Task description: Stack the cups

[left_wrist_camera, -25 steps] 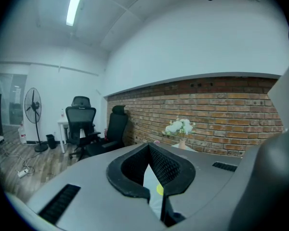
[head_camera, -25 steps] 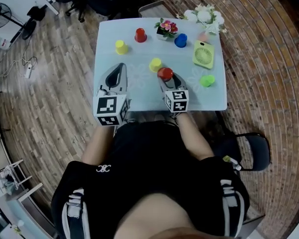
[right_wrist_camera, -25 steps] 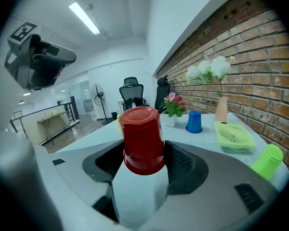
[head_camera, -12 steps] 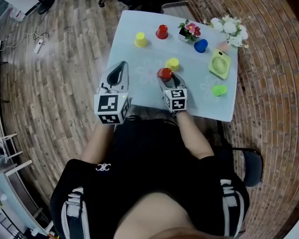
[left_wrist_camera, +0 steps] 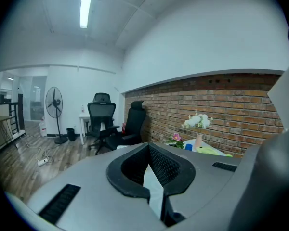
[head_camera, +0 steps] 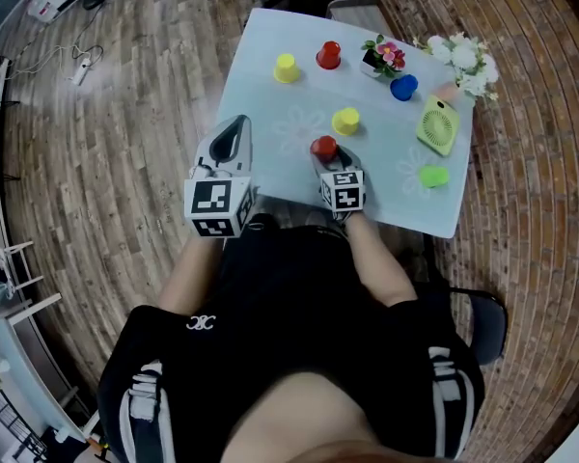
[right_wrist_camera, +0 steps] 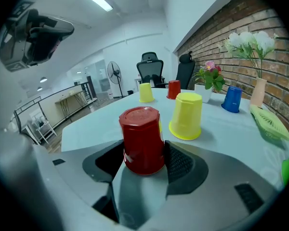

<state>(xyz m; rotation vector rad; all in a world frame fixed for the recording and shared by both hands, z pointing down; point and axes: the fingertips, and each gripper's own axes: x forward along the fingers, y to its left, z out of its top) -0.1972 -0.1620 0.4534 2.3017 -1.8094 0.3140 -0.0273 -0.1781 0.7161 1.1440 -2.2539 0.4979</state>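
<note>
r claw (right_wrist_camera: pixel 143 154) clamped on upside-down red cup (right_wrist_camera: pixel 141 137), rim down so u can cap the next | yellow cup (right_wrist_camera: pixel 187 115) just ahead on table (head_camera: pixel 270 114), likely ur target | l claw (left_wrist_camera: pixel 151 166) closed, empty, held clear at left

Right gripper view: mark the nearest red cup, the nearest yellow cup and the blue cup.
nearest red cup (right_wrist_camera: pixel 142 138), right gripper view, mid side wall.
nearest yellow cup (right_wrist_camera: pixel 187 115), right gripper view, mid side wall.
blue cup (right_wrist_camera: pixel 231 99), right gripper view, mid body.
</note>
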